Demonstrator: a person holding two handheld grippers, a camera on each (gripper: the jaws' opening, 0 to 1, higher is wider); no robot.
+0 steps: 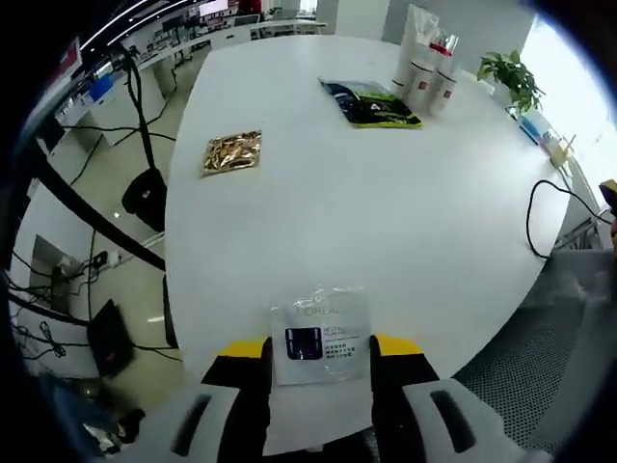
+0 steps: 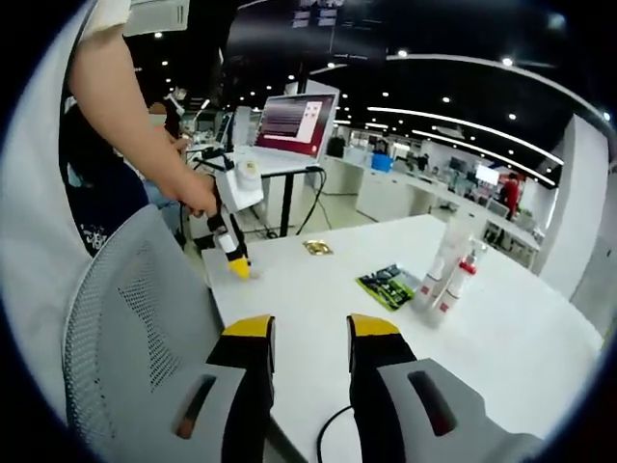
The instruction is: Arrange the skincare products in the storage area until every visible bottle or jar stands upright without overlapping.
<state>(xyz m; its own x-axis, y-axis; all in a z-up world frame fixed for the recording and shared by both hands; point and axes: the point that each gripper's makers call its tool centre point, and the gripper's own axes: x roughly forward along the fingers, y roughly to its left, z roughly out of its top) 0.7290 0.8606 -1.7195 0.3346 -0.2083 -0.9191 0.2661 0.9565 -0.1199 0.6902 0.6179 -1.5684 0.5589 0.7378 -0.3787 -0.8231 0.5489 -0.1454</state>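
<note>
The left gripper [image 1: 323, 349] pinches a flat, glossy clear sachet [image 1: 319, 333] between its yellow-tipped jaws at the near edge of the smooth white table [image 1: 386, 222]. Farther on lie a crinkled gold packet [image 1: 231, 152] and a dark green packet [image 1: 369, 102], with bare tabletop between. Tall white bottles [image 1: 424, 66] stand upright near the far edge. The right gripper [image 2: 310, 330] hovers spread, holding nothing, beside a grey mesh chair [image 2: 135, 318].

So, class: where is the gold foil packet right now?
In the left gripper view, the gold foil packet lies flat on the white table, upper left, left of the dark green packet.
</note>
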